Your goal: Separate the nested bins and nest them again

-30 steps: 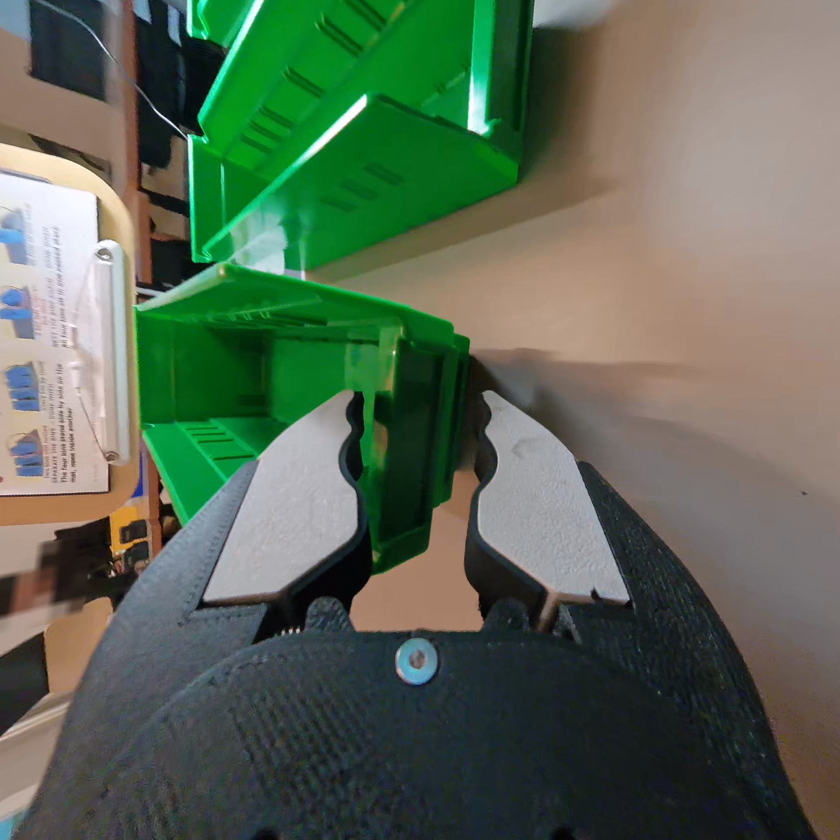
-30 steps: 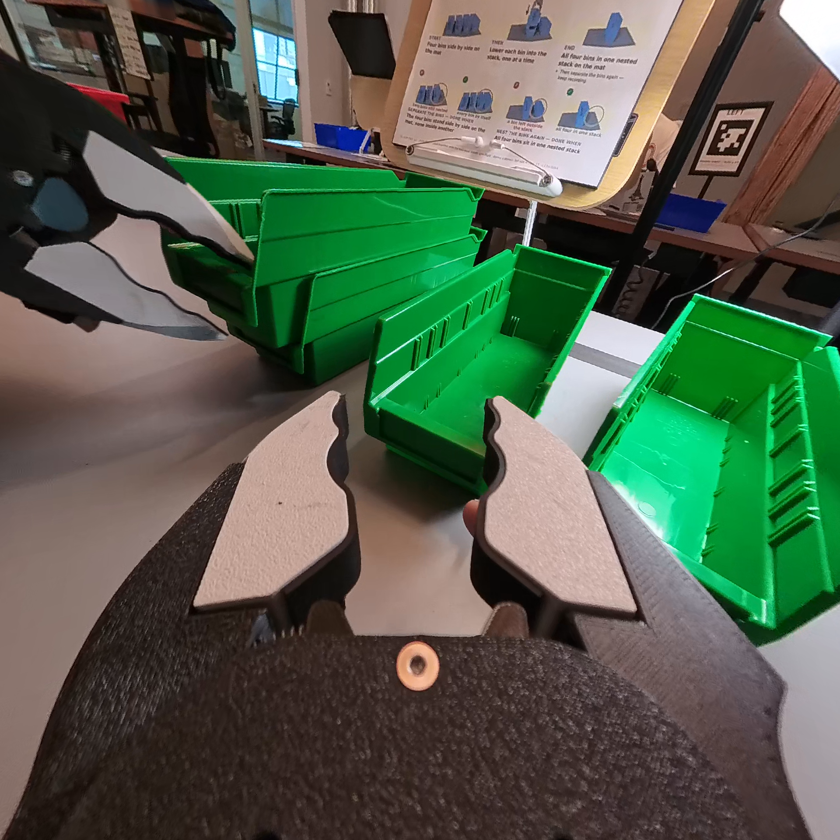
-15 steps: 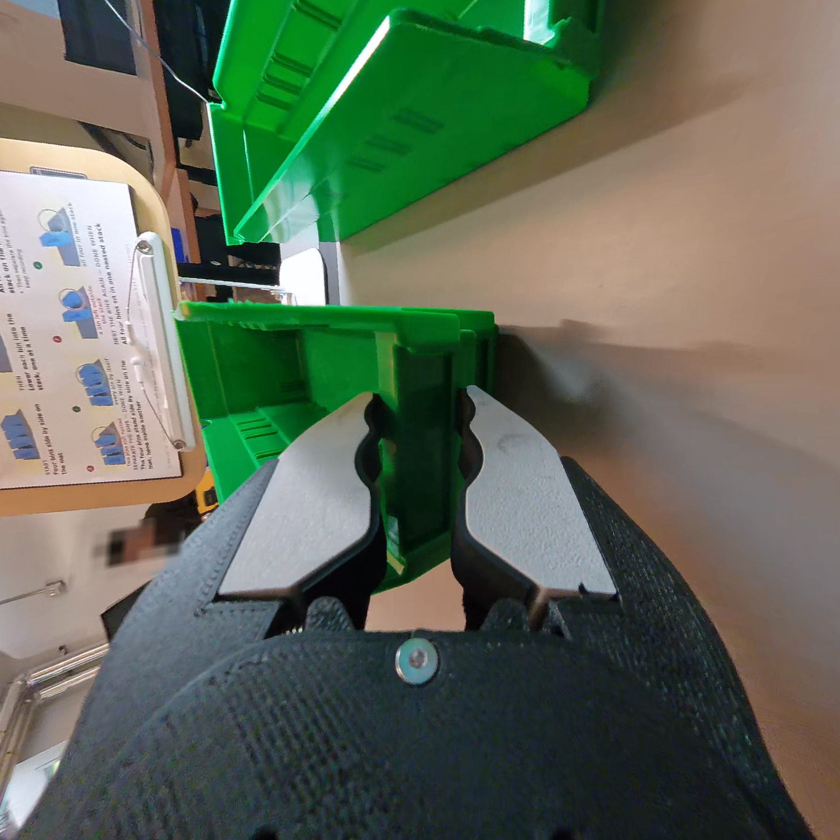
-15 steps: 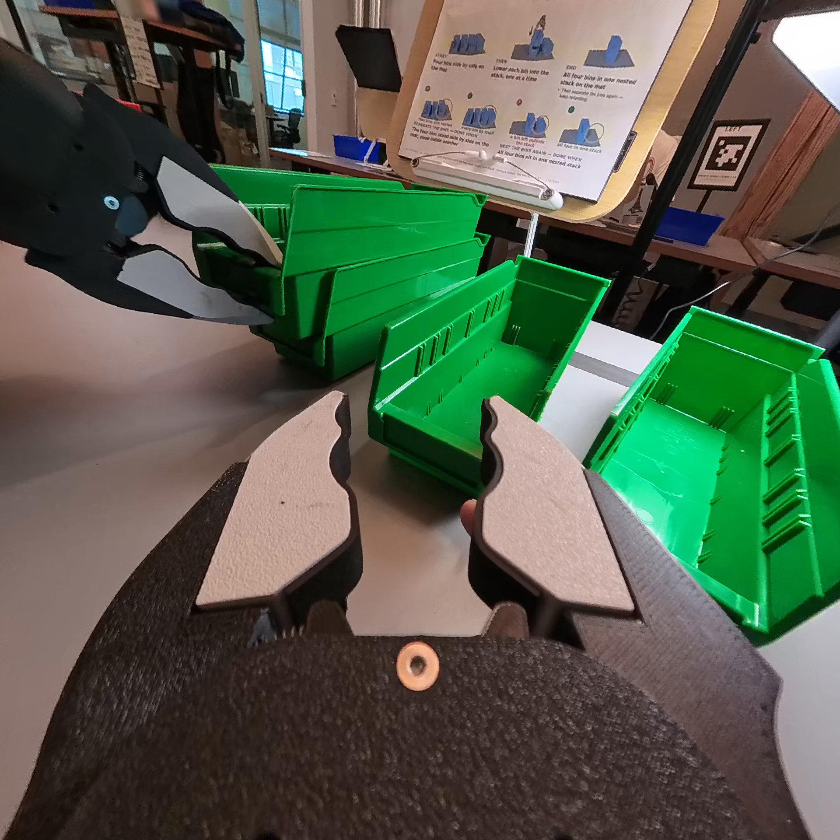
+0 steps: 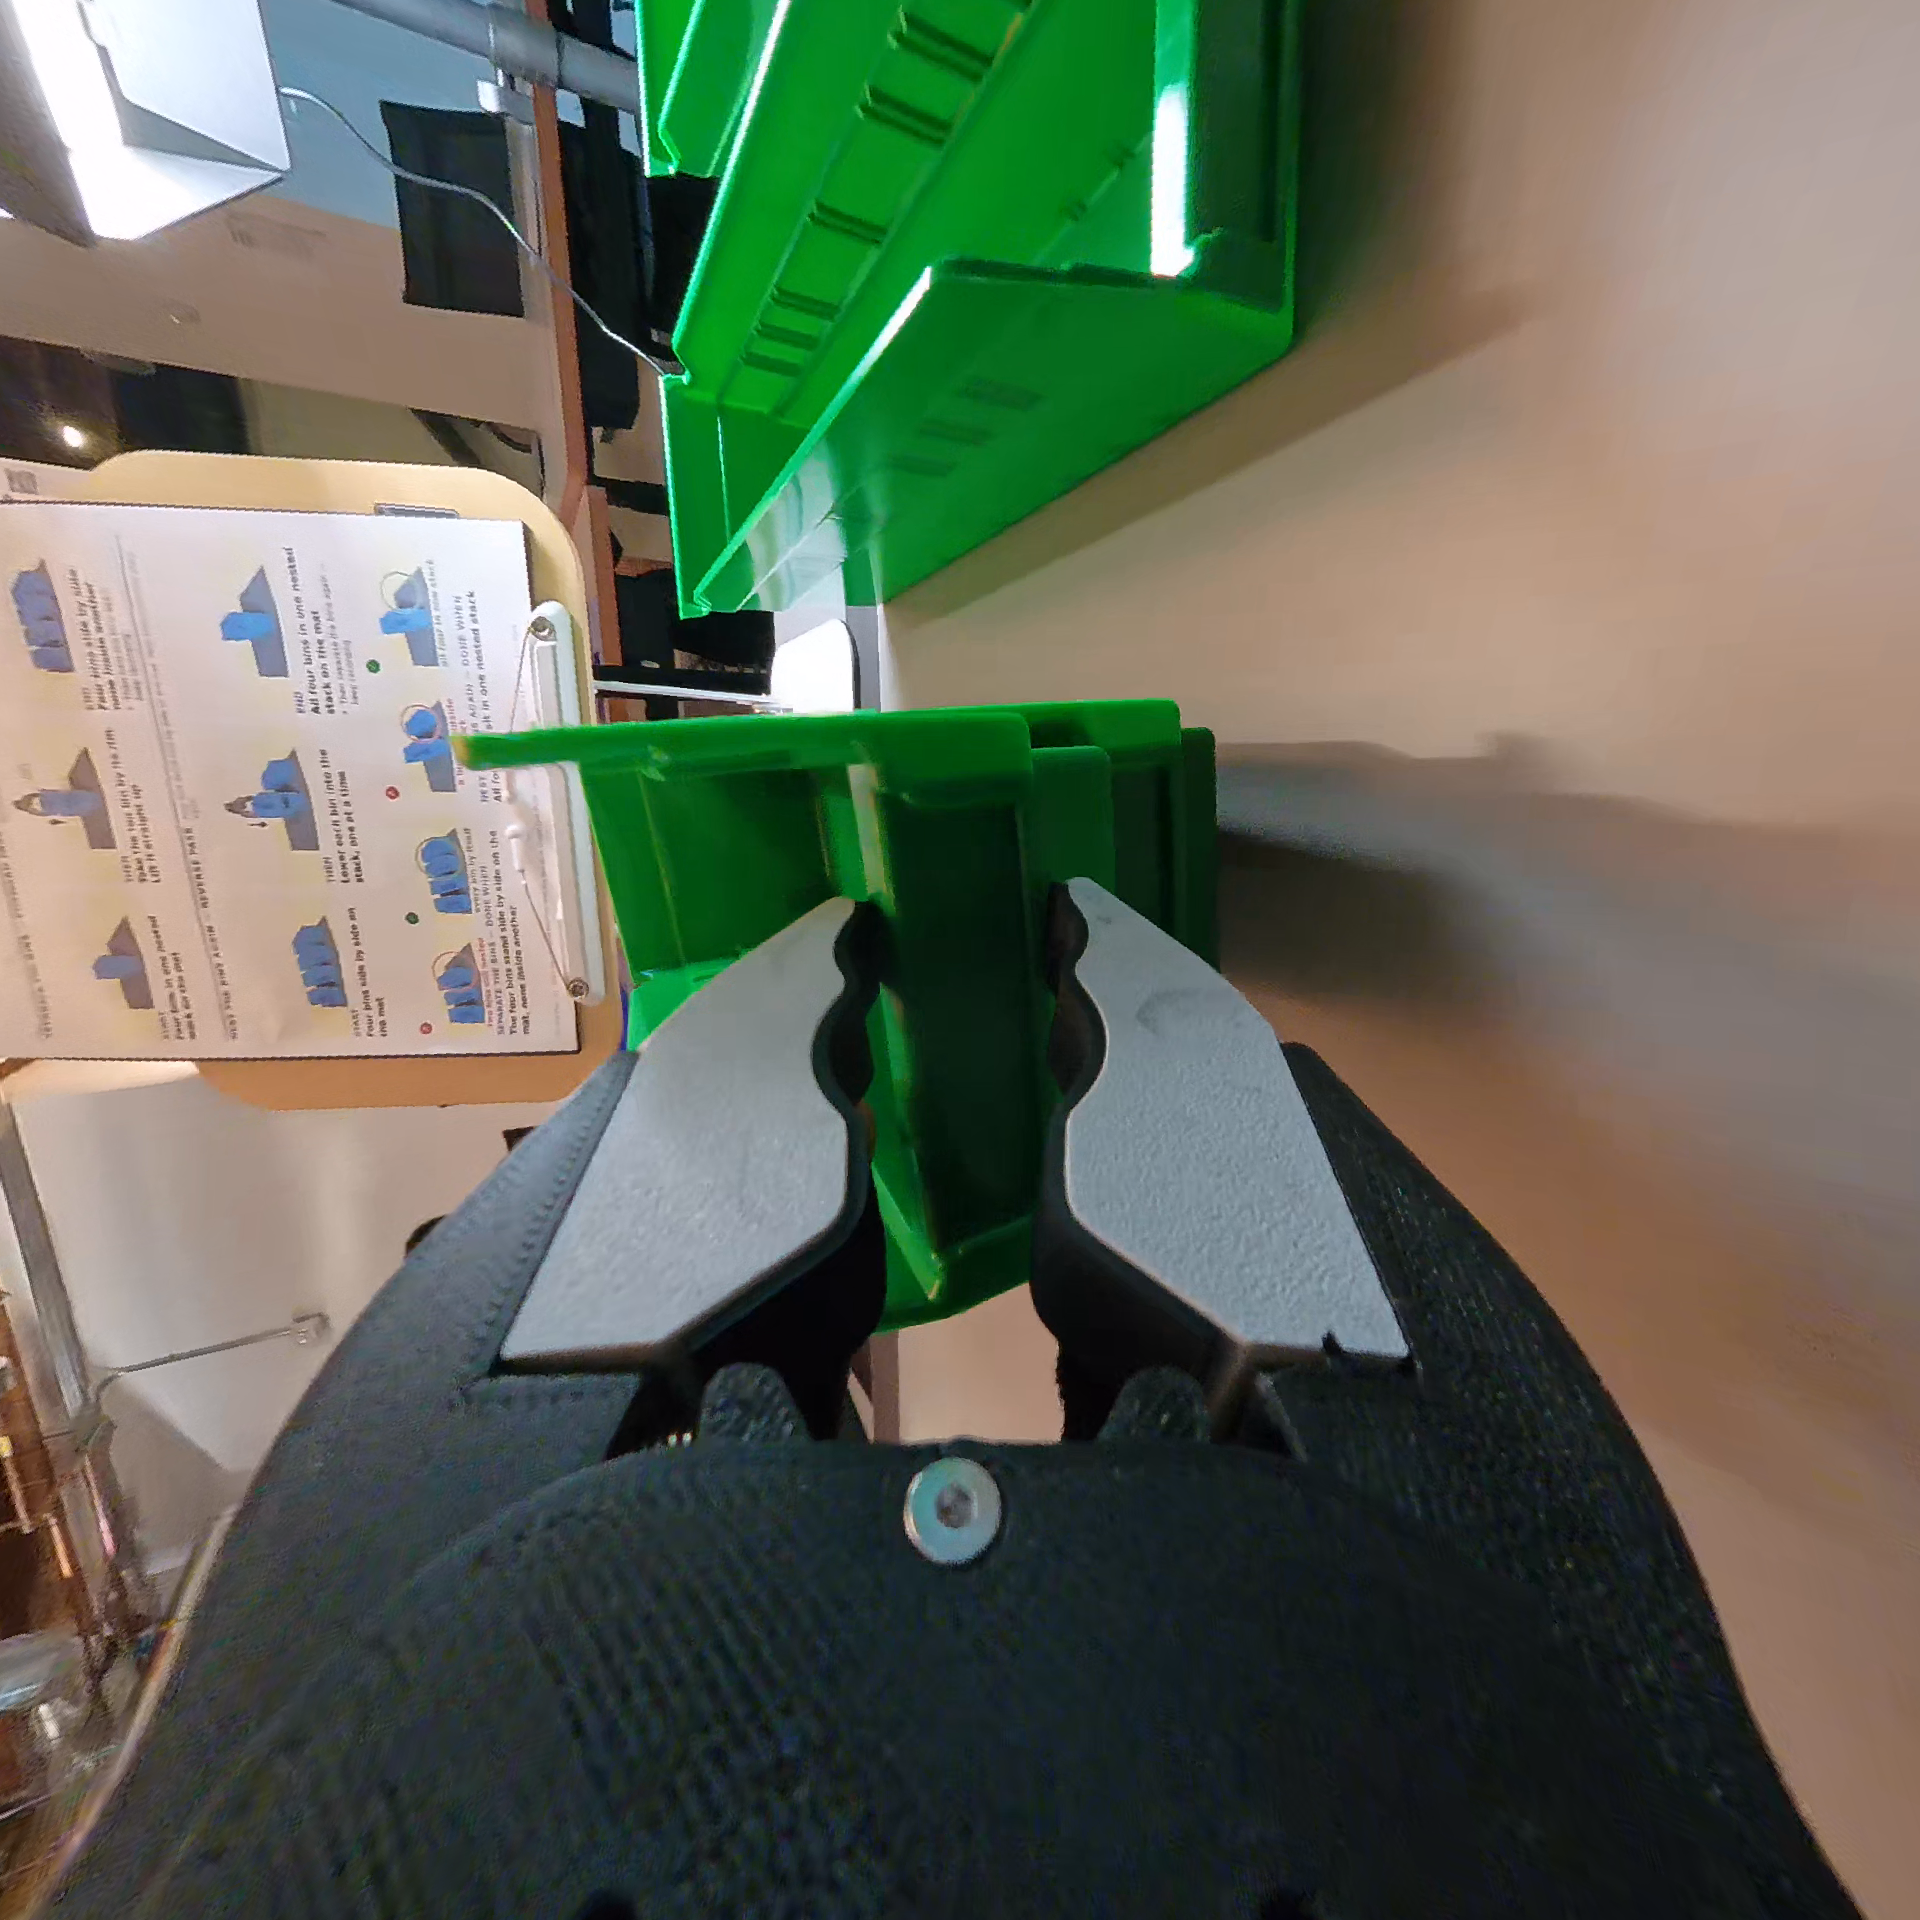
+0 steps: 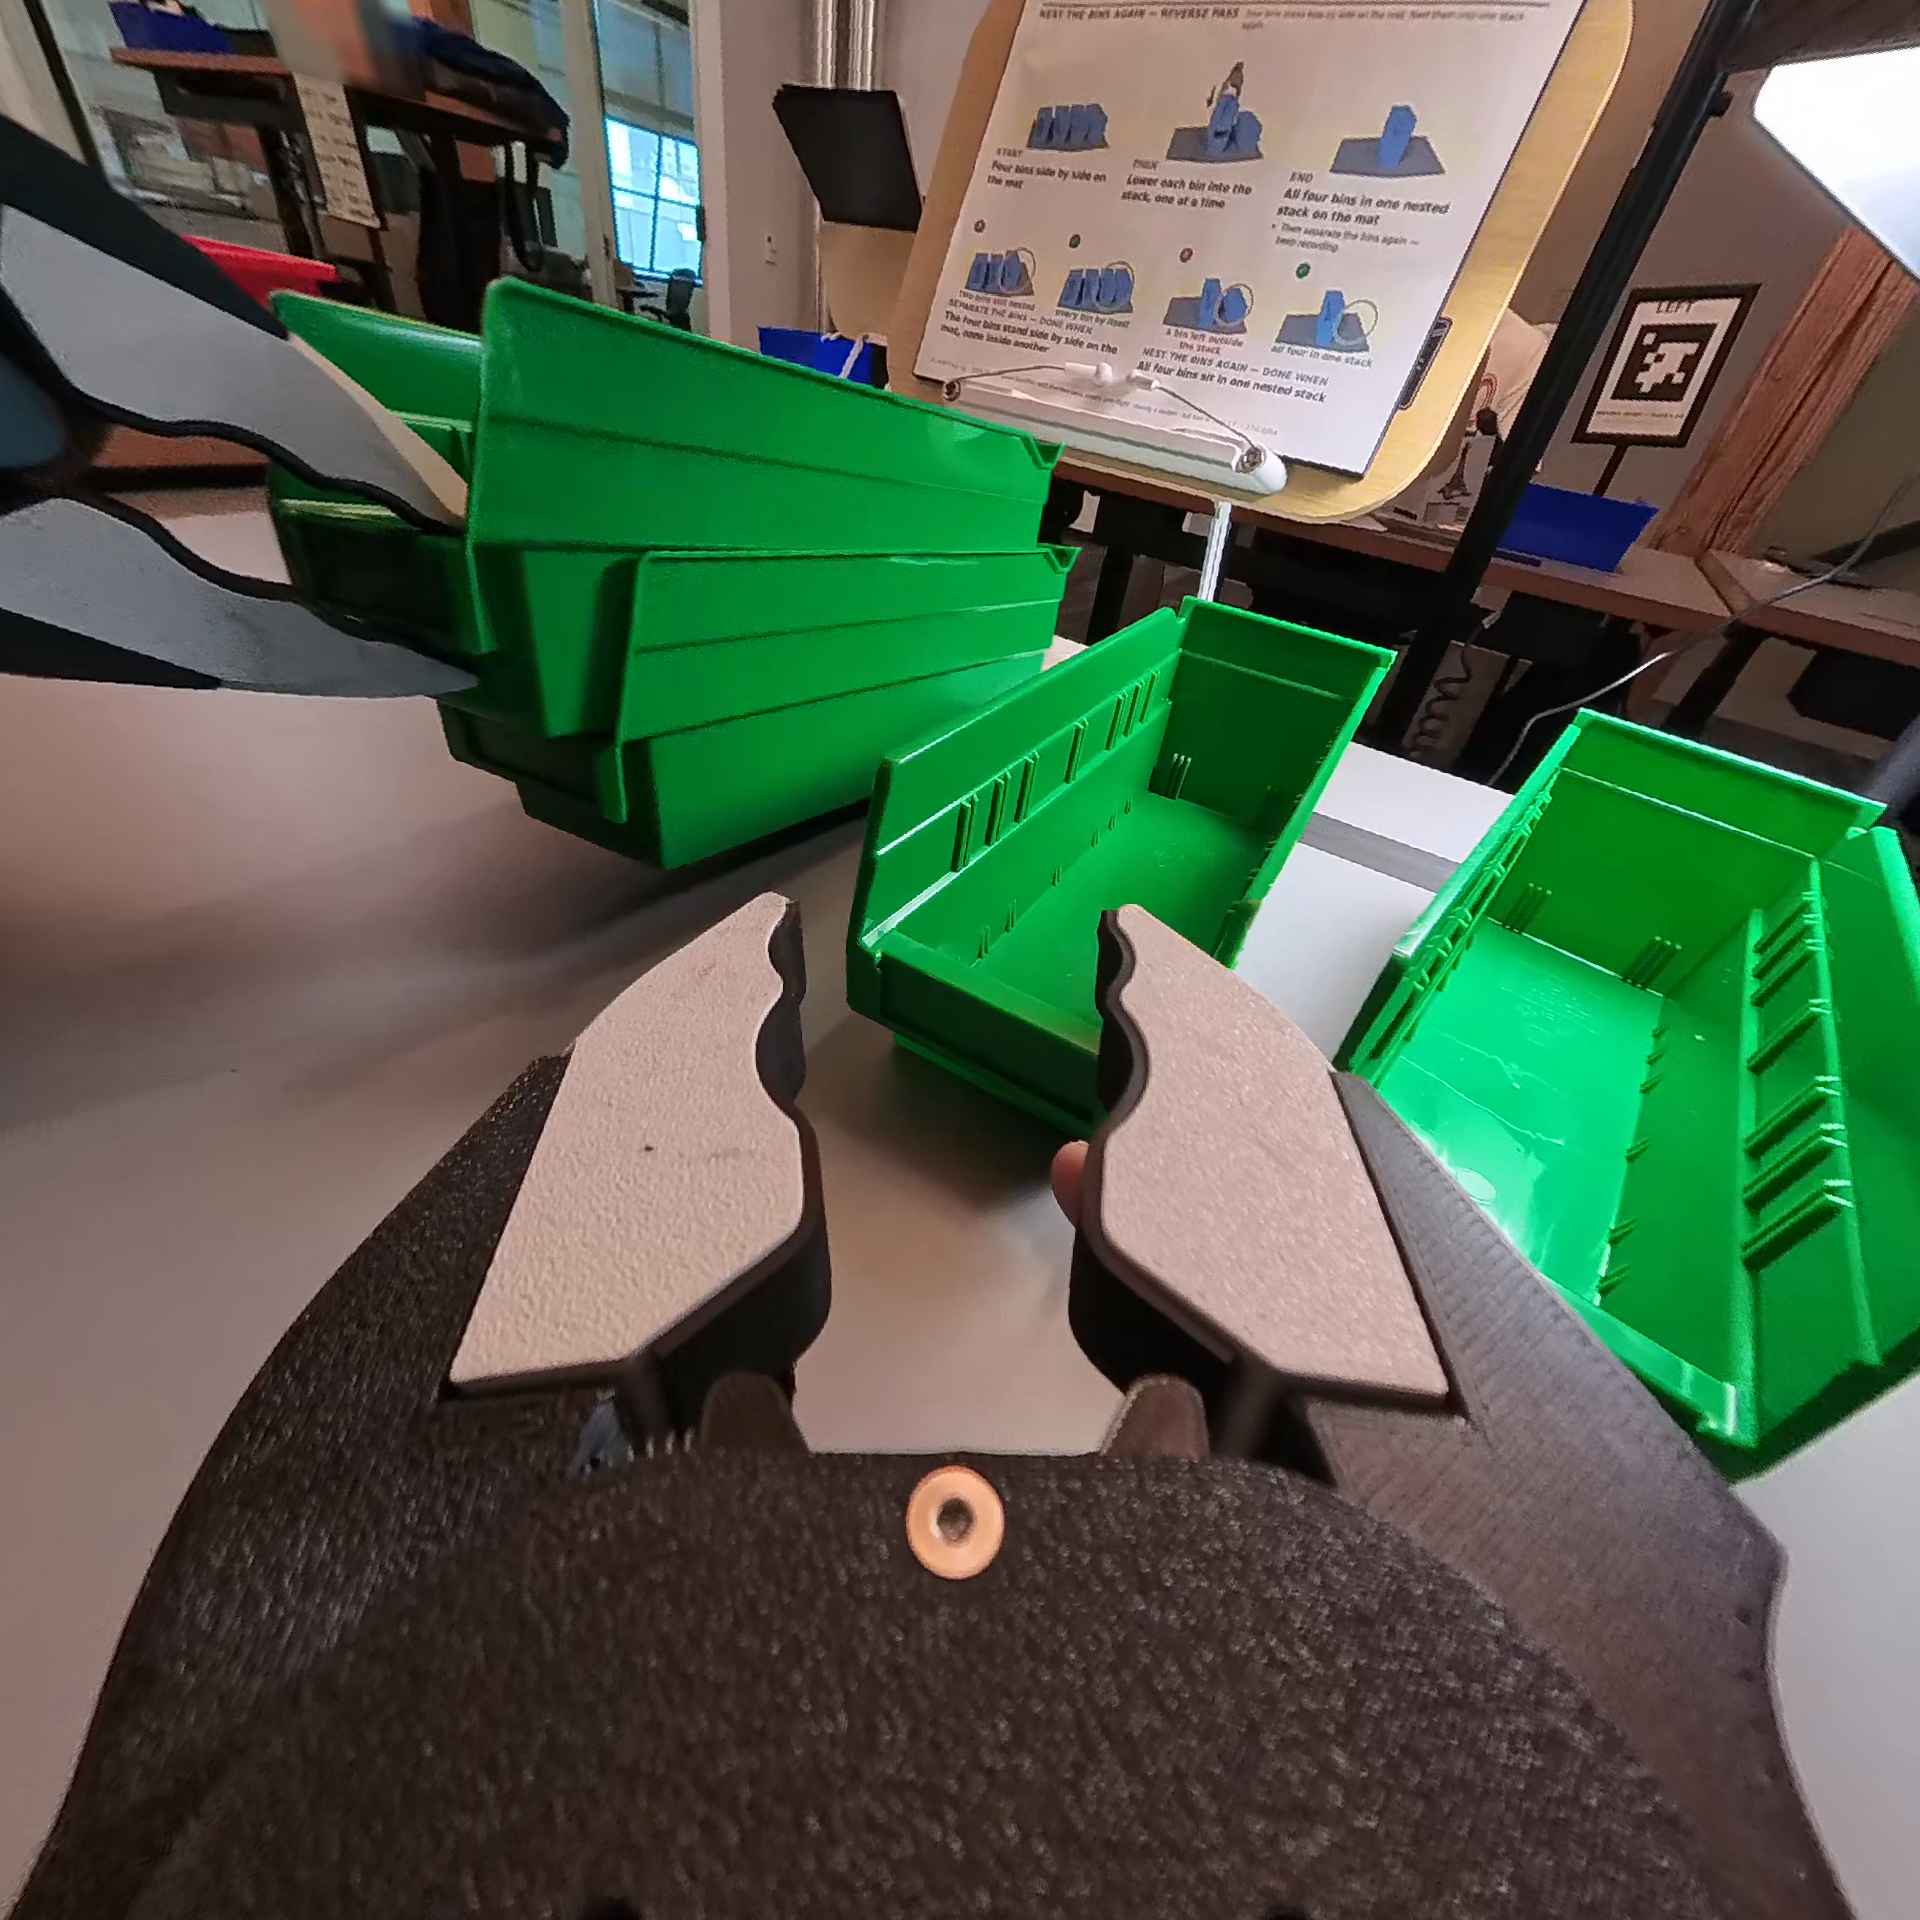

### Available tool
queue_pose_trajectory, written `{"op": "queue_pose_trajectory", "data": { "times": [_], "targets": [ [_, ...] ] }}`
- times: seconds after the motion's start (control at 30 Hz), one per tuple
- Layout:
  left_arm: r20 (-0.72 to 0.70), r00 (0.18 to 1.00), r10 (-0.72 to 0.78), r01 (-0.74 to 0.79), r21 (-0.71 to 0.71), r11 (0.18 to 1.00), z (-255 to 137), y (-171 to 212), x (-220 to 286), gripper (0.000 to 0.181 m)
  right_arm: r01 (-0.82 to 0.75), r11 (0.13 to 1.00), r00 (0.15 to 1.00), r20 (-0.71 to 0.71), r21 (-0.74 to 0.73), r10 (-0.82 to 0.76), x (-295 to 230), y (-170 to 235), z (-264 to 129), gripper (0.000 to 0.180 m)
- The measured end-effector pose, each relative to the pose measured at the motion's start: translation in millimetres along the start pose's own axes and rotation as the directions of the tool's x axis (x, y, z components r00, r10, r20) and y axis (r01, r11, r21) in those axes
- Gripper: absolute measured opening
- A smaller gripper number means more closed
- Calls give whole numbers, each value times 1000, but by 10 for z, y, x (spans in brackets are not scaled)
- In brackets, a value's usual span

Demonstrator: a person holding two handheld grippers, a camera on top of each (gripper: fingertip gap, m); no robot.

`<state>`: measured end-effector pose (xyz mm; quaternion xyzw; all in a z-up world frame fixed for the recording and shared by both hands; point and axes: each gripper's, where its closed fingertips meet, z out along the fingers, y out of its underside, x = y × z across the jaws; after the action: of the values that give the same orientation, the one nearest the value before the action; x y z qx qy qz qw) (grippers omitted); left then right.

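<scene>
Green plastic bins stand on a grey table [image 6: 312, 935]. My left gripper [image 5: 961, 914] is shut on the end wall of the top bin [image 5: 956, 1039] of a nested stack. The right wrist view shows the left gripper [image 6: 462, 597] at the far left, with the top bin [image 6: 748, 447] tilted up at that end above the stack's lower bins [image 6: 831, 748]. My right gripper [image 6: 951, 925] is open and empty, low over the table in front of a single open bin [image 6: 1091, 852]. Another single bin [image 6: 1610, 1039] lies to the right.
An instruction board on a stand [image 6: 1247, 208] rises behind the bins; it also shows in the left wrist view [image 5: 291, 779]. The two single bins [image 5: 987, 364] appear at the top of the left wrist view. Desks and a black pole stand behind the table. Spacing between my two grippers at the tips: around 20 cm.
My left gripper has closed on the top bin's end wall and raised that end, so the bin now tilts out of the stack. My right gripper has stayed open and barely moved.
</scene>
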<state>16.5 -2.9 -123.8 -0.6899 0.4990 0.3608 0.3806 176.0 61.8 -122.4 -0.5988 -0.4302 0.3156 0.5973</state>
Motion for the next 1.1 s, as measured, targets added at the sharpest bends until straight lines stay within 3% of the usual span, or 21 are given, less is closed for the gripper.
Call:
{"op": "queue_pose_trajectory", "data": {
  "times": [0.2, 0.4, 0.6, 0.73, 0.9, 1.1],
  "targets": [
    [50, 997, 65, -65, 11, 998, -92, 51, 51, 31, -3, 1000, 1000, -8, 4, 3, 12, -5, -11, 53],
    [-24, 984, -179, 180, 144, 973, -427, 27, -309, 31, -10, 1000, 1000, 2, -12, 10, 3, 31, 14, 53],
    [-111, 980, -166, 184, 178, 967, -491, 42, -365, 31, 7, 1000, 1000, 20, -12, -6, -50, 32, 16, 52],
    [-182, 969, -164, 199, 197, 960, -533, -54, -338, 31, -39, 999, 991, 126, 33, 34, -275, -102, 42, 49],
    [-135, 986, -102, 125, 179, 976, -462, -113, -341, 30, 13, 1000, 974, 224, 1, -13, -602, -105, 196, 51],
    [24, 999, -41, 37, 171, 985, -405, -98, -495, 29, 7, 999, 974, 225, -41, 3, -570, 38, 190, 52]
  ]
}}
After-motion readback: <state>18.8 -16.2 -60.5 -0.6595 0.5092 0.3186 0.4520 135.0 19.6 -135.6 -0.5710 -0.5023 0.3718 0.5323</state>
